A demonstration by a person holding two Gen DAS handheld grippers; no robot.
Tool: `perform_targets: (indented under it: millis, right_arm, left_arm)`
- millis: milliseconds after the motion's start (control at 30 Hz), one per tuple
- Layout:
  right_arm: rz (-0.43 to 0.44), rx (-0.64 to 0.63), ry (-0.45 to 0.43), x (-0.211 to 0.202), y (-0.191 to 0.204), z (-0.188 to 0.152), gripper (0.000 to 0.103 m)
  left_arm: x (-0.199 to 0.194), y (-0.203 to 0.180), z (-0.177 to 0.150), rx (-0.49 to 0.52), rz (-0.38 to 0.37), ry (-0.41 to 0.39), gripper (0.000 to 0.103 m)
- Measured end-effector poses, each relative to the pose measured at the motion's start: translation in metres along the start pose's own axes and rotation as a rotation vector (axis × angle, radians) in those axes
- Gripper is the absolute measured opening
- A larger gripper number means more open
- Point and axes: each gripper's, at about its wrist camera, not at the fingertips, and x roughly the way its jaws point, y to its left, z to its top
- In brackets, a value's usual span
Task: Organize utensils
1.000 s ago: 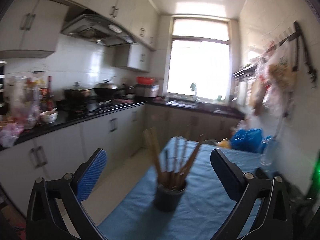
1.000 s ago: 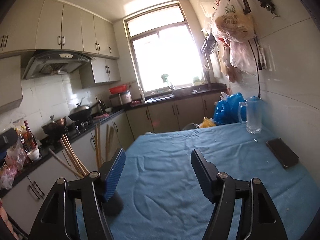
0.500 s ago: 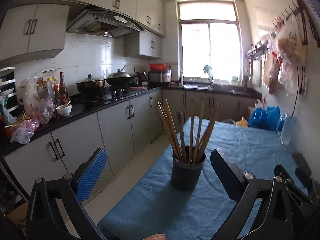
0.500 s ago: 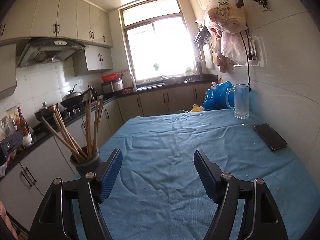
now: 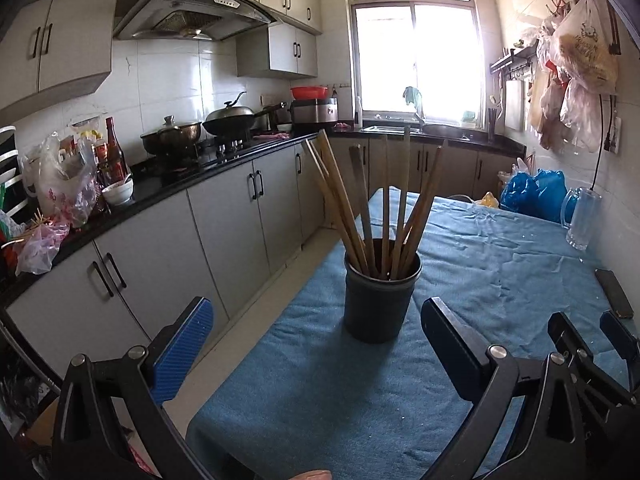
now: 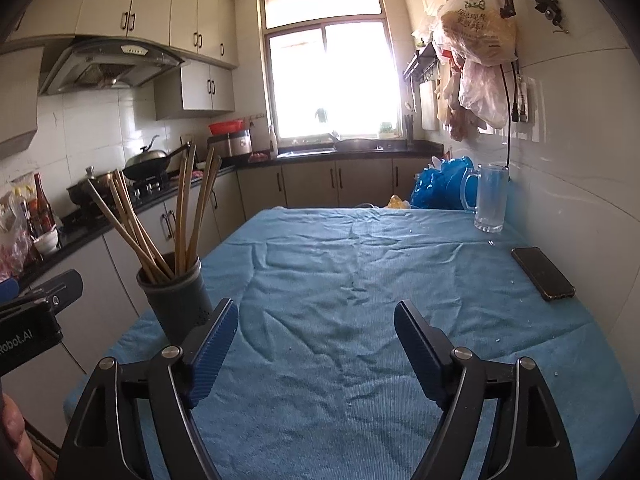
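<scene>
You are holding the left gripper (image 5: 316, 344) open and empty, facing the dark utensil holder (image 5: 380, 292) of wooden chopsticks (image 5: 384, 208) standing near the tablecloth's (image 6: 360, 280) left edge; the right gripper (image 6: 316, 344) is opening, empty. Bumping those leaning sticks risks tipping the holder off.

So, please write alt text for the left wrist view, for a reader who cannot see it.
A dark cup of wooden chopsticks stands on a blue cloth, ahead of the open, empty left tongs. A kitchen counter runs along the left; a glass mug and phone lie far right.
</scene>
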Motion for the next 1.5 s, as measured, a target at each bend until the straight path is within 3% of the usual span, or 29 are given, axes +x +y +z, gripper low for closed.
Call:
perform_targets:
  millis: [567,1500]
  right_arm:
    - [-0.015,-0.015,0.04,0.011,0.007,-0.005,0.086]
    - [-0.026,-0.04,0.026,0.008,0.011,-0.005,0.088]
  left_arm:
    - [0.019,-0.001,-0.009,0.008,-0.027,0.069,0.103]
    - [0.024,-0.001,-0.016,0.012,-0.038,0.092,0.103]
